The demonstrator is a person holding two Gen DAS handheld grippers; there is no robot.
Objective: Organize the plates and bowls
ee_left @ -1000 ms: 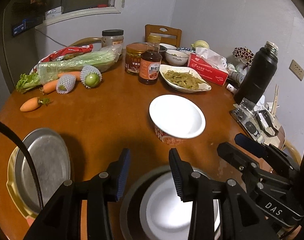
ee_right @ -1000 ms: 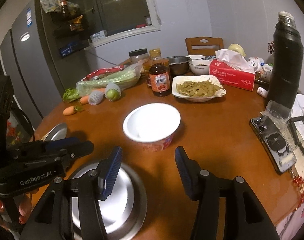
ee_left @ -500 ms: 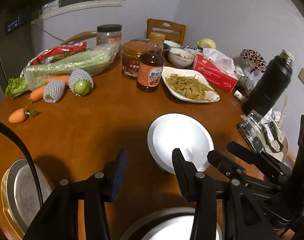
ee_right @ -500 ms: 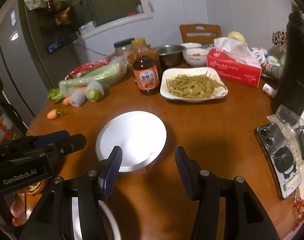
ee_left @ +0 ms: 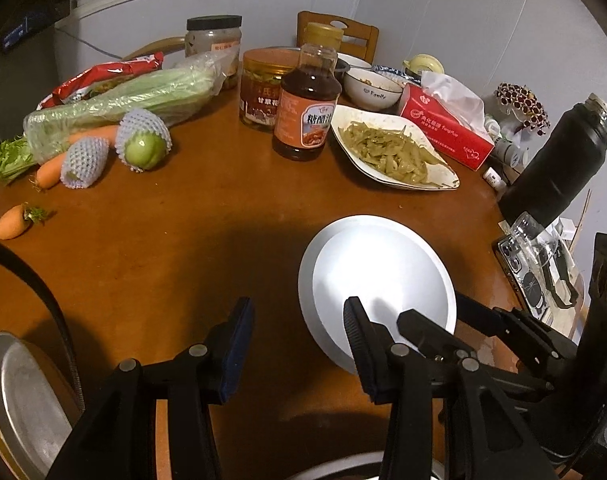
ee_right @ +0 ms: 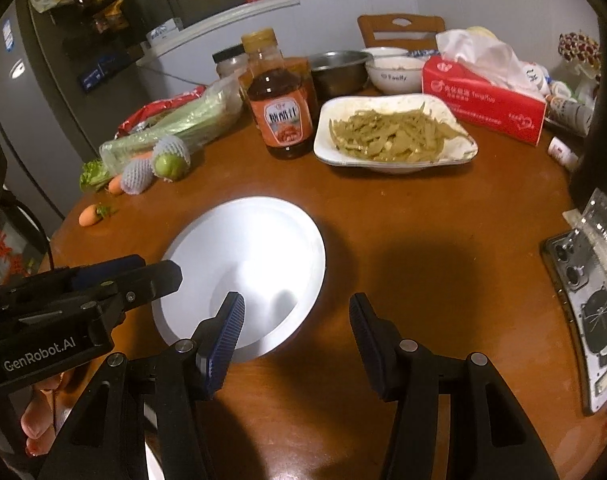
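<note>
Over the brown bench, both grippers angle downward with parted, empty jaws: the left gripper just left of the white bowl, the right gripper straddling its near right rim. The bowl sits upright, clean inside, with the plate of beans beyond.
</note>
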